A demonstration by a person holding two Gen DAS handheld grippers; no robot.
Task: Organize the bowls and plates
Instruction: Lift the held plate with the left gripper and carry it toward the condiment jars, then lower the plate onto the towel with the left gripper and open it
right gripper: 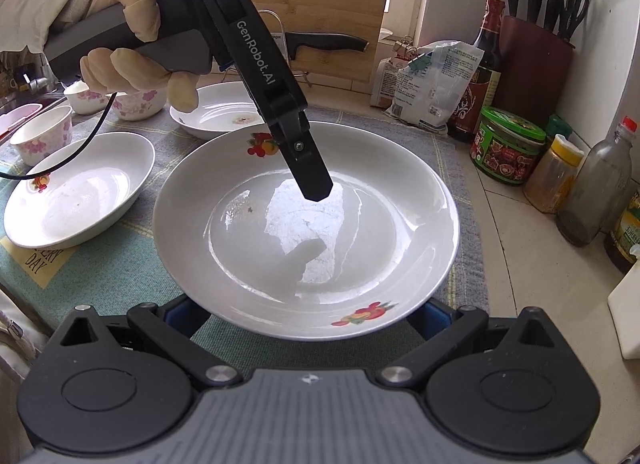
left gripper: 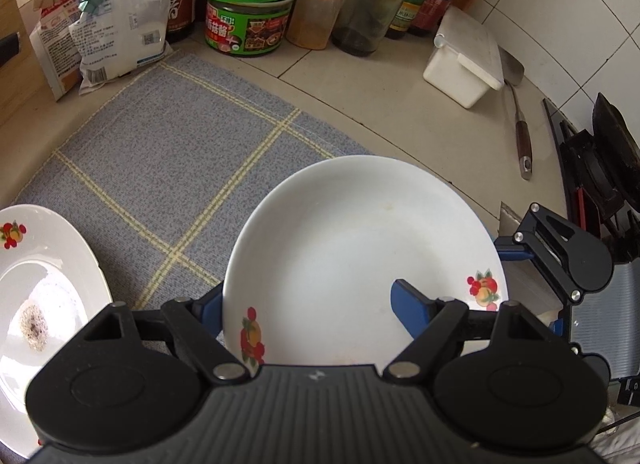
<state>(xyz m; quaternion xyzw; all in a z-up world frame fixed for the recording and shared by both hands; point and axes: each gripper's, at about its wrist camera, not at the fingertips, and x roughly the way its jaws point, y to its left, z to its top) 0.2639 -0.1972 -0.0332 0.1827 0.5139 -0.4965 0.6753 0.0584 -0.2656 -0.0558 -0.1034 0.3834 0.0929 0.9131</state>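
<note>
A white plate with fruit prints [left gripper: 360, 248] is in front of both grippers, over the grey checked mat [left gripper: 180, 168]; it also shows in the right wrist view [right gripper: 304, 232]. My left gripper [left gripper: 308, 304] straddles its rim, one blue finger [left gripper: 412, 304] over the plate, the other below; its upper finger [right gripper: 308, 168] shows from the right wrist. My right gripper [right gripper: 308, 316] has its fingers spread under the plate's near rim, mostly hidden. A second plate [left gripper: 40, 304] lies left. Another plate [right gripper: 80, 188], a further one [right gripper: 216, 108] and flowered bowls [right gripper: 136, 102] stand beyond.
Sauce jar [left gripper: 250, 12], spice jar [left gripper: 318, 10], bottles [left gripper: 370, 4] and bags [left gripper: 108, 20] line the back wall. A white box [left gripper: 466, 54] and a spatula [left gripper: 522, 132] lie right. A knife block [right gripper: 536, 56] and cutting board [right gripper: 336, 12] stand behind.
</note>
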